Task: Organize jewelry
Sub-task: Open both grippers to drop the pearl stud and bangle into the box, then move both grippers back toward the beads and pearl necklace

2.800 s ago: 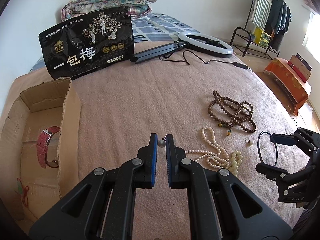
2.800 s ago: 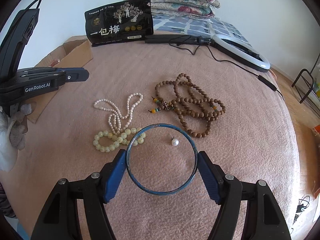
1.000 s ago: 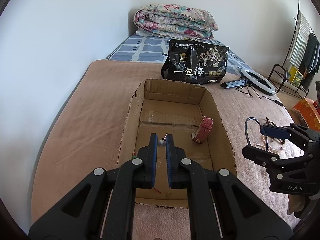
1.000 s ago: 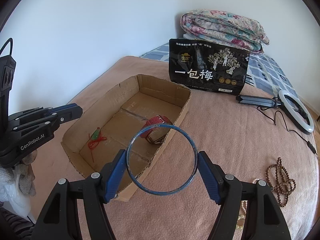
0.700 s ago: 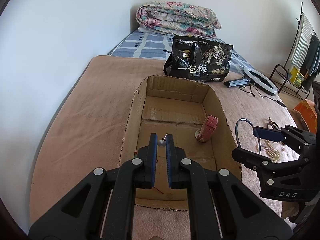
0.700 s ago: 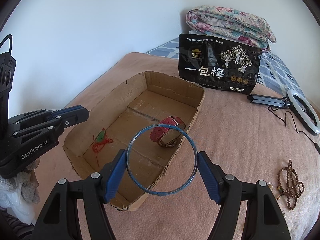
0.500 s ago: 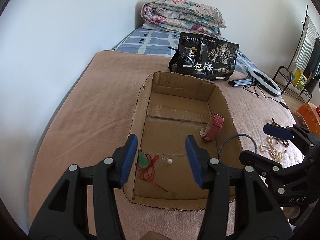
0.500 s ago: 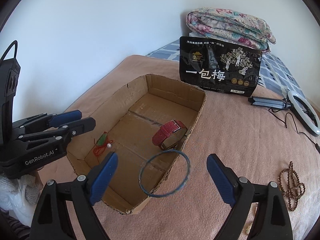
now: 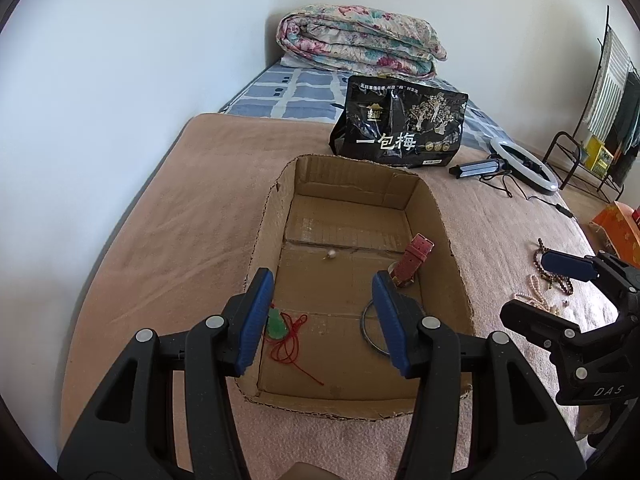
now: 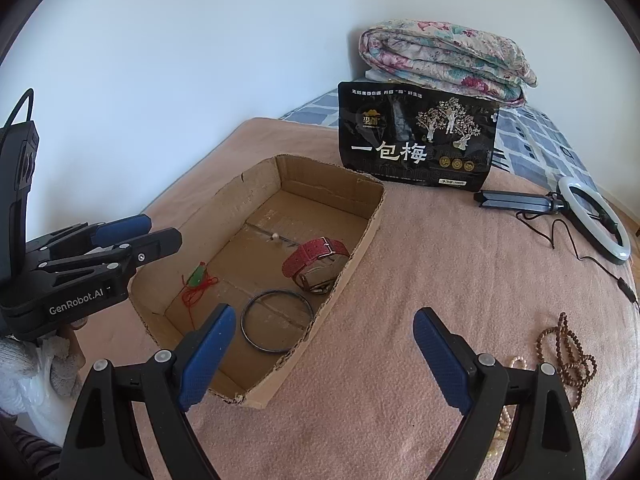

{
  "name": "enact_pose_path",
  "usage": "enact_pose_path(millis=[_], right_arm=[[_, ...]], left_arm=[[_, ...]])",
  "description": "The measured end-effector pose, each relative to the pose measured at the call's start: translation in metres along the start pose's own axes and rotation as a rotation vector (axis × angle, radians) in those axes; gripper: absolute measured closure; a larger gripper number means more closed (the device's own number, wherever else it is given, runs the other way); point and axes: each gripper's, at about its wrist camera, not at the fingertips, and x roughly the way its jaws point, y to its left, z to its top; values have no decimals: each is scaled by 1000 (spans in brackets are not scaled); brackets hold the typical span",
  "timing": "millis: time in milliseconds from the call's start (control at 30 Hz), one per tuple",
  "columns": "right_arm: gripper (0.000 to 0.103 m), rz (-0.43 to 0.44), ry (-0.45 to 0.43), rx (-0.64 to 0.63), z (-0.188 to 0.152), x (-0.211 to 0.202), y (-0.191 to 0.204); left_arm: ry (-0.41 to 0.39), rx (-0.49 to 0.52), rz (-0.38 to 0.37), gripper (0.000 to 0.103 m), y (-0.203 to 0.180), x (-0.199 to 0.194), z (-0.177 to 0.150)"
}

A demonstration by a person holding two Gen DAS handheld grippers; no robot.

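An open cardboard box (image 9: 280, 188) (image 10: 374, 216) lies on the pink blanket. On its floor are a pearl earring (image 9: 331, 255) (image 10: 275, 237), a red-strap watch (image 9: 418, 256) (image 10: 316, 256), a green pendant on red cord (image 9: 276, 322) (image 10: 197, 276) and a thin dark bangle (image 9: 362, 320) (image 10: 276, 291). My left gripper (image 9: 322, 284) (image 10: 160, 232) hangs open over the box's near end with nothing between its fingers. My right gripper (image 10: 326, 316) (image 9: 536, 292) stands wide open above the box's near right corner, also with nothing in it. One left finger hides part of the bangle in the left wrist view.
A black snack bag (image 9: 400, 128) stands behind the box, with a folded floral quilt (image 9: 360, 40) further back. A ring light (image 9: 524, 160) and its cable lie at the right. Brown beads (image 10: 568, 352) and a pearl necklace (image 9: 536, 284) rest on the blanket to the right.
Both grippers opened over the box. The pearl earring left the left fingers and now lies on the box floor. The bangle dropped from the right gripper and lies flat in the box.
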Motion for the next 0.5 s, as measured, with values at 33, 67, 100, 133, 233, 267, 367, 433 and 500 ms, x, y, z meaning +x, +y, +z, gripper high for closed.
enact_pose_path(millis=[33, 67, 100, 133, 233, 267, 367, 433, 500], right_arm=[[11, -4, -5, 3, 0, -4, -3], [11, -9, -8, 8, -1, -7, -7], [10, -14, -13, 15, -2, -11, -12], [9, -18, -17, 23, -3, -15, -17], [7, -41, -32, 50, -6, -28, -35], [7, -53, -36, 61, -7, -32, -42], [5, -89, -51, 92, -10, -45, -65], [4, -115, -58, 111, -13, -54, -82], [3, -138, -67, 137, -17, -63, -100]], left_arm=[[-7, 11, 0, 50, -4, -1, 0], [-13, 19, -3, 50, -8, -3, 1], [-18, 26, -8, 50, -12, -4, 1], [-20, 29, -15, 50, -16, -5, 1], [-20, 24, -44, 50, -27, -7, 2], [-20, 26, -50, 50, -32, -7, 2], [-20, 51, -61, 50, -49, -9, 1], [-23, 68, -70, 50, -61, -11, 1], [-22, 80, -94, 50, -73, -14, 0]])
